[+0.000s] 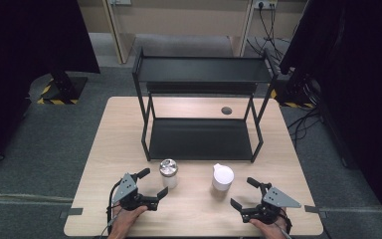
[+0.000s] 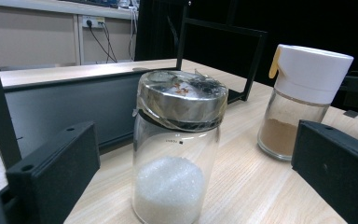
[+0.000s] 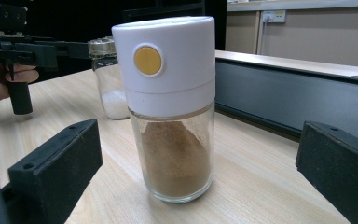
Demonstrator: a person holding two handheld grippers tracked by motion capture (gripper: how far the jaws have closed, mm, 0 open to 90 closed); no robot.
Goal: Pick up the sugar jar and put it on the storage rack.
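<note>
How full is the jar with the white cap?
Roughly a third full: brown powder fills the lower part of the white-capped jar; clear glass above it.

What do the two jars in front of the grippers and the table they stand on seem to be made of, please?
The left jar looks like clear glass, since the white grains show through; its lid seems shiny metal under crinkled film. The right jar also has a see-through glass body with brown powder, and a matte white cap, probably plastic. The table shows pale wood grain, possibly laminate.
</note>
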